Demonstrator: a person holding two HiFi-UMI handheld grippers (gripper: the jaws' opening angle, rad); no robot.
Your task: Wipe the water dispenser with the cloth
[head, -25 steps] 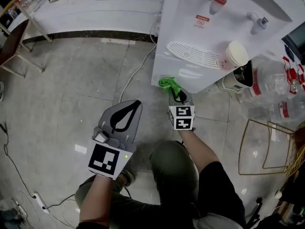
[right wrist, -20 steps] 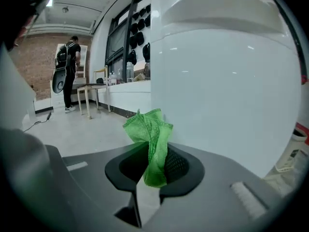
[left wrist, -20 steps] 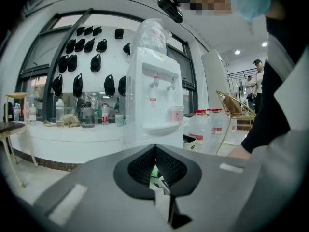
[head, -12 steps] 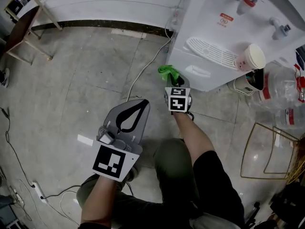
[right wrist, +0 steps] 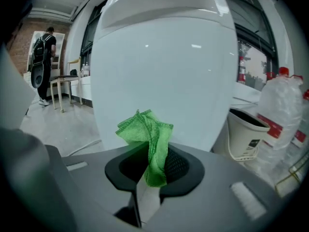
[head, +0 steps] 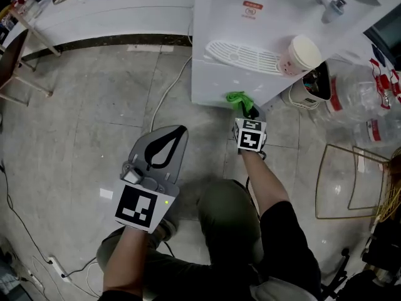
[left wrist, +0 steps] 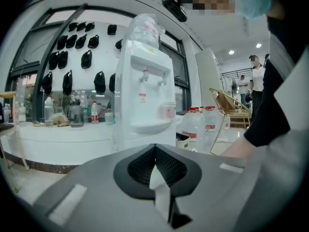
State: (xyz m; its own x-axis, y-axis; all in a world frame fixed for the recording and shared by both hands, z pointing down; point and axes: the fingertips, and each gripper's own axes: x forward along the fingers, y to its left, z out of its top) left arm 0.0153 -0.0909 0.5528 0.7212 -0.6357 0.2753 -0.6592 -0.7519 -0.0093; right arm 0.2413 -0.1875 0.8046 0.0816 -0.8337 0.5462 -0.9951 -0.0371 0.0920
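The white water dispenser (head: 250, 36) stands on the floor ahead, with a drip grille (head: 241, 54) and a paper cup (head: 299, 55) on its shelf. My right gripper (head: 249, 113) is shut on a bunched green cloth (head: 239, 98), which is held against the bottom front edge of the cabinet. In the right gripper view the green cloth (right wrist: 147, 139) sticks up from the shut jaws, right before the dispenser's white front panel (right wrist: 164, 76). My left gripper (head: 164, 144) hangs over the floor to the left, shut and holding nothing. In the left gripper view the water dispenser (left wrist: 145, 98) stands farther off.
A white cable (head: 169, 102) runs across the floor from the dispenser's left side. A small bin (head: 310, 93) and clear water bottles (head: 363, 105) crowd the dispenser's right side, with a gold wire frame (head: 351, 180) nearer me. A white counter (head: 113, 17) runs behind. My knee (head: 229, 221) is below the grippers.
My right gripper with the cloth has shifted rightward along the dispenser's base, from its left corner toward the middle of the bottom front edge. The left gripper has stayed put.
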